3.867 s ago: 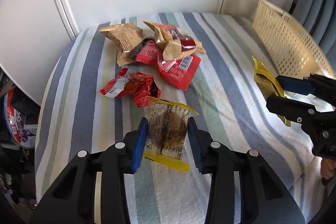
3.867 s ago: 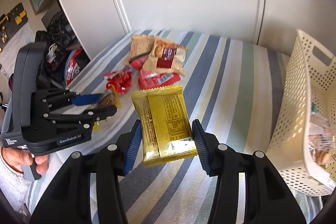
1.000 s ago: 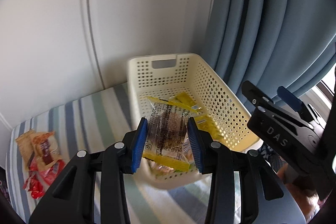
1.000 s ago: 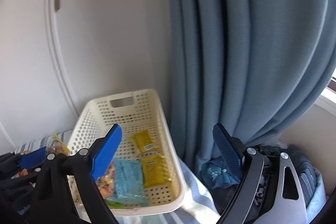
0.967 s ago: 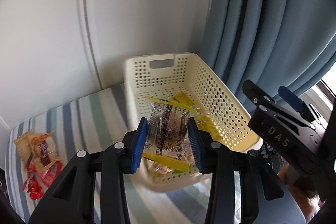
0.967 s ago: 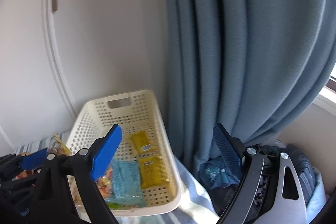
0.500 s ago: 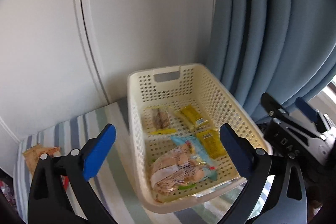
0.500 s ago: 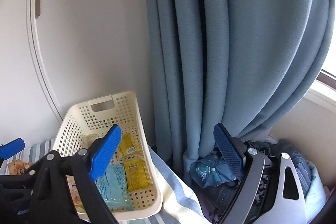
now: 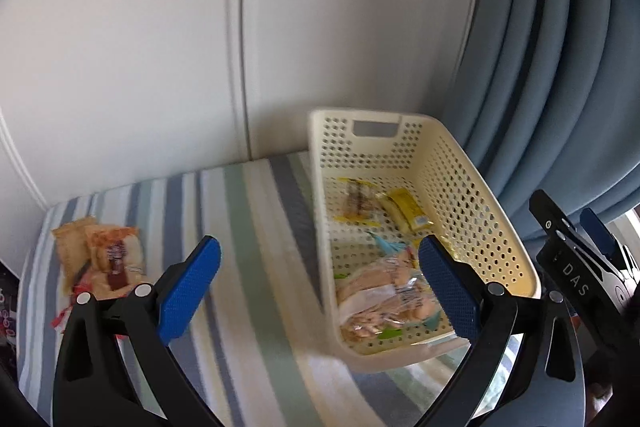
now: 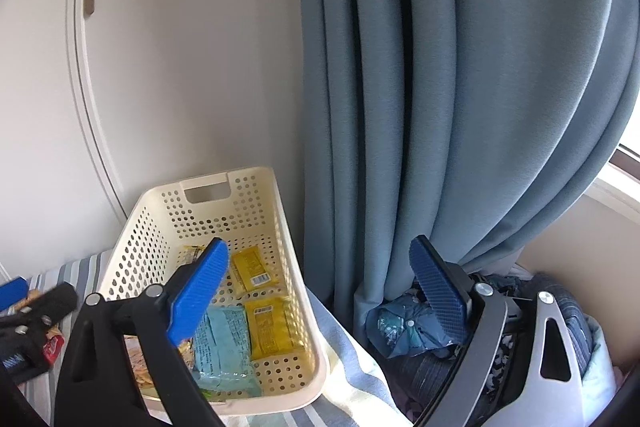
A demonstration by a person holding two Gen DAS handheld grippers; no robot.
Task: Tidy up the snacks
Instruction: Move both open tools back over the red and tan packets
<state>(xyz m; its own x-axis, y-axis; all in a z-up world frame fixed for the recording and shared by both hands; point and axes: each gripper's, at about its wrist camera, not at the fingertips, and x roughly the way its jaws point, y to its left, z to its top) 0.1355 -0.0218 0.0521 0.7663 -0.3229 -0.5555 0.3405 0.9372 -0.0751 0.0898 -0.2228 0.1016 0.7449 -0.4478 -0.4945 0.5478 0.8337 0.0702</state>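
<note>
Both tools empty above the basket (image 9: 516,259); more snacks remain on the striped bed (image 9: 248,267).

The left tool (image 9: 320,291) has let go of its clear cookie pack (image 9: 356,201), which now lies in the basket beside a yellow packet (image 9: 406,213); both it and the right tool (image 10: 320,291) gape wide. Tan packets (image 9: 100,255) await collection. "DAS" is legible on the right tool's body; packet print is unreadable.

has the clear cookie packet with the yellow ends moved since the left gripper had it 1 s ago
Yes. The cookie packet has left the left gripper, now open, and lies inside the cream basket near its handle end.
</note>
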